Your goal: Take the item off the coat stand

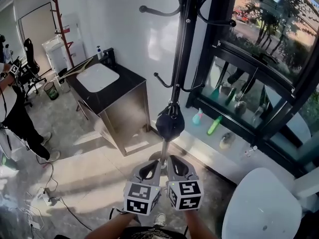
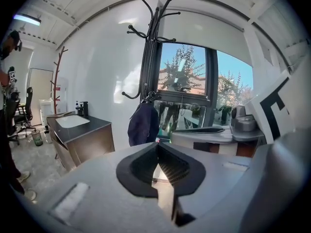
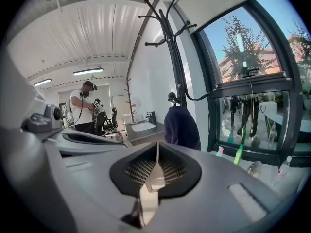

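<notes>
- The dark blue item (image 1: 170, 124) is hanging on a low hook of the black coat stand (image 1: 180, 54), close against the pole. It is not taken off yet.
- The stand is rising just in front of a white wall, with a big dark-framed window (image 1: 259, 59) on its right side.
- We are holding the left gripper (image 2: 157, 154) and the right gripper (image 3: 156, 165) side by side, very near each other. Both are pointing at the item from the near side, and neither is touching it.
- The jaws of the left gripper are pressing together, with nothing between the pads.
- The jaws of the right gripper are also closing fully on each other, and they are gripping nothing.
- On the window sill several bottles are standing or lying, among them a green bottle (image 1: 215, 125).
- To the left of the stand, a dark cabinet (image 1: 124, 108) with a white sink (image 1: 97, 77) in its top is standing against the wall.
- Farther left, a reddish wooden coat stand (image 1: 61, 24) is standing near the wall, and a person (image 1: 15, 108) in dark trousers is standing at the edge of the head view.
</notes>
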Available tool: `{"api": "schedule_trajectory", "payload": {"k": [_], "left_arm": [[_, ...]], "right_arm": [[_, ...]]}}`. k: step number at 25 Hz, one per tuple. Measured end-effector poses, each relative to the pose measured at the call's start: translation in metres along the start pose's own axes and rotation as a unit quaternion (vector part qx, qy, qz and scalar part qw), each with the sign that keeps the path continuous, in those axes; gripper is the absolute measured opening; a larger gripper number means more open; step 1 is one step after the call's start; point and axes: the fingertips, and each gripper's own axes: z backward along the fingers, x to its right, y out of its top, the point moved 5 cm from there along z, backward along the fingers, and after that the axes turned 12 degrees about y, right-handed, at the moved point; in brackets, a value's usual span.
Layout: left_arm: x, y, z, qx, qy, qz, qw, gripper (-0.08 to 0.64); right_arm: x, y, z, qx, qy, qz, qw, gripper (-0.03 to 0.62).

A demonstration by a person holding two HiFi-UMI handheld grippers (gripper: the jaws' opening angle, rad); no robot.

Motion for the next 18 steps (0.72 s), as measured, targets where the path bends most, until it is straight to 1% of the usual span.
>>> {"api": "schedule_trajectory", "payload": {"k": [8,12,18], "left_arm": [[-0.026,0.018,-0.034,-0.002,-0.042,-0.020,0.9989,0.002],[-0.040,0.026,-0.051,-0.002,-0.056,-0.026,0.9981,0.002],[-0.046,0.034,-0.070,0.002,-0.084,-0.038,0.9958,0.002]], "right_arm": [[0.014,0.012,-0.035,0.003,-0.048,-0.008,0.999,0.008],[0.022,0.017,-0.050,0.001,-0.072,-0.011,0.997,0.020],[0.034,0.022,-0.068,-0.002,-0.101,-0.008,0.995,0.068]]}}
